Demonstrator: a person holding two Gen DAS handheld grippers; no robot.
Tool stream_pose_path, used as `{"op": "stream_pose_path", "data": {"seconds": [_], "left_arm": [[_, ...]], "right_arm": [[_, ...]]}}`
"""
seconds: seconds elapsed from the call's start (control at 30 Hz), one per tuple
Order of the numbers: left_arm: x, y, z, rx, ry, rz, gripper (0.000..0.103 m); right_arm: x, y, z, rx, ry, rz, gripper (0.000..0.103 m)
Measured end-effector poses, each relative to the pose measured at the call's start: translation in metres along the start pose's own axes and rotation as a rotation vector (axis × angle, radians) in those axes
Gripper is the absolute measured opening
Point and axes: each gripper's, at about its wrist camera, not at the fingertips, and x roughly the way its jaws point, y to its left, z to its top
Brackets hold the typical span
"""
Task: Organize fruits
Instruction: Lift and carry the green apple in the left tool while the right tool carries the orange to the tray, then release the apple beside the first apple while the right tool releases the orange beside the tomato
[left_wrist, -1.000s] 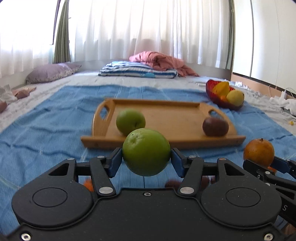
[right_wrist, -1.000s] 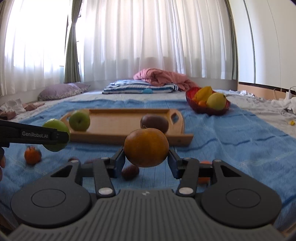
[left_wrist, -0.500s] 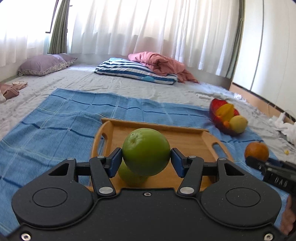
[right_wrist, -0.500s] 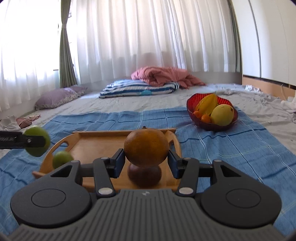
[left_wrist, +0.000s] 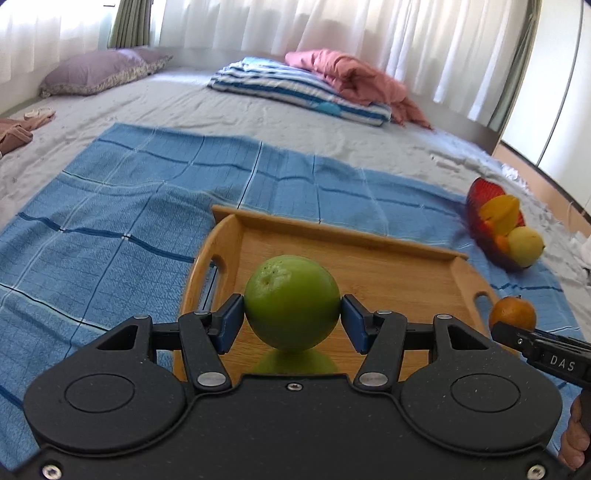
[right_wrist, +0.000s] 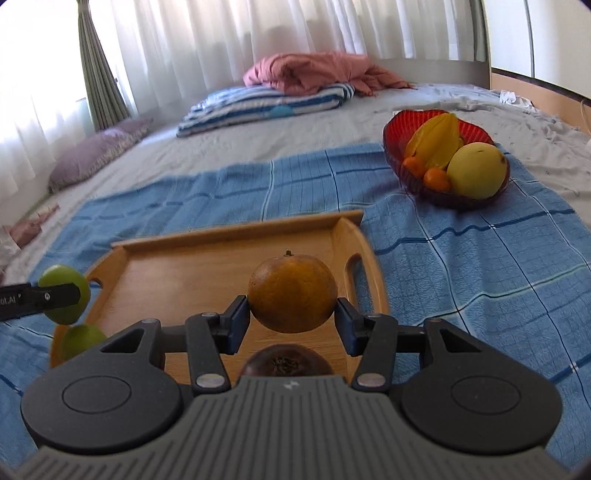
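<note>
Both grippers have advanced from short of the near rim to a position over the wooden tray (left_wrist: 369, 254), which a second ago lay well ahead of them on the cloth.

Left gripper (left_wrist: 291, 320): blue pads pressed against both flanks of a green fruit (left_wrist: 291, 301), held clear of the tray floor above the tray's left half. A second green fruit (left_wrist: 295, 363) rests on the tray directly beneath it, mostly hidden by the gripper body.

Right gripper (right_wrist: 292, 320): pads clamped on an orange fruit (right_wrist: 292, 293), stem end up, held above the tray's right half, near the handle slot. A dark brown fruit (right_wrist: 286, 363) sits on the tray just below it, partly masked by the gripper housing. In the left wrist view the same orange shows at the right edge, with part of a hand (left_wrist: 574, 439) below it.

Surroundings: the tray lies on a blue checked cloth (right_wrist: 461, 258) spread over a grey sheet. A red bowl (right_wrist: 399, 129) stands at the cloth's far right corner, well apart from the tray, holding a yellow star fruit, a pale yellow round fruit and two small orange ones. Beyond the cloth: a striped folded blanket (right_wrist: 258, 103) with a pink quilt (right_wrist: 317, 70) on it, a purple pillow (left_wrist: 99, 70), and white curtains (right_wrist: 258, 33).
</note>
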Motion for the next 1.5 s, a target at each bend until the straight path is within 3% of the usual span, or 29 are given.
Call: {"op": "stream_pose_path", "data": {"seconds": [0.3, 0.77, 1.4, 1.43, 1.5], "left_arm": [[0.031, -0.009, 0.009, 0.091, 0.050, 0.035, 0.055], [0.057, -0.009, 0.001, 0.071, 0.100, 0.033, 0.055], [0.057, -0.011, 0.000, 0.091, 0.093, 0.044, 0.056], [0.056, -0.010, 0.000, 0.084, 0.093, 0.038, 0.060], [0.052, -0.007, 0.000, 0.073, 0.075, 0.040, 0.078]], "right_arm": [[0.032, 0.012, 0.003, -0.024, 0.046, -0.021, 0.054], [0.051, 0.011, -0.003, -0.017, 0.082, -0.053, 0.054], [0.051, 0.010, -0.005, -0.033, 0.100, -0.040, 0.058], [0.050, 0.010, -0.005, -0.034, 0.101, -0.036, 0.070], [0.049, 0.009, -0.005, -0.030, 0.097, -0.016, 0.076]]}}
